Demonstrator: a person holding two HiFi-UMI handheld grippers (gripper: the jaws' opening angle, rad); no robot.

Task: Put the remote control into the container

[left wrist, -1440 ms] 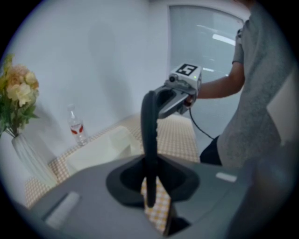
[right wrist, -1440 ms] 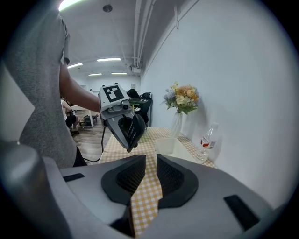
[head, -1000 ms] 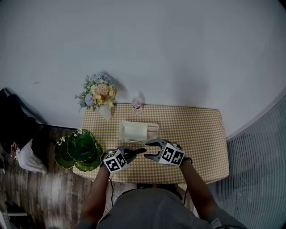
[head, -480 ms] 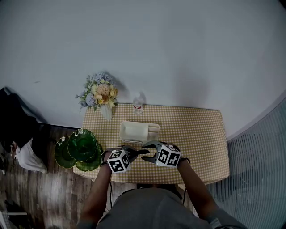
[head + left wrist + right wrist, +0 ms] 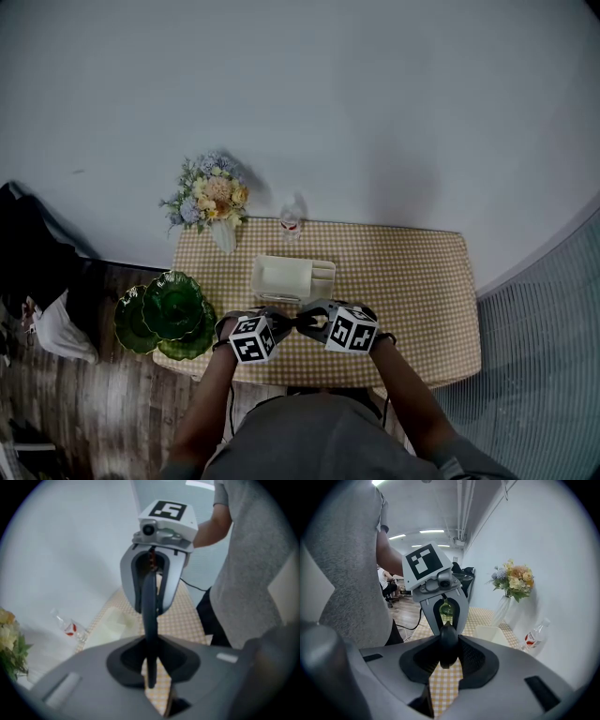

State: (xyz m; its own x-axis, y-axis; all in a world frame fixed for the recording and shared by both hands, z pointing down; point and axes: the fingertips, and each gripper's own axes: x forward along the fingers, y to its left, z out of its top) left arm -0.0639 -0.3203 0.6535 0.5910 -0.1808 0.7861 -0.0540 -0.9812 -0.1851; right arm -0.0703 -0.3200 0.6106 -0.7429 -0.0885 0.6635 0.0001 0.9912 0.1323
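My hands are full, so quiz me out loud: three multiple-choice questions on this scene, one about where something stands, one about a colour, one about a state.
1. Where does the water bottle stand?
A. Right of the flowers, behind the container.
B. Inside the container.
C. On the floor.

2. What colour are the glass dishes by the left edge of the table?
A. Red.
B. Green.
C. Blue.

3. What state is the remote control in?
A. Lying in the container.
B. Gripped by the left tongs and right tongs.
C. Lying on the table.

Answers:
1 A, it stands beside the flowers at the back edge.
2 B, they are dark green.
3 B, both pairs clamp it; the right jaws have just been closing on it.
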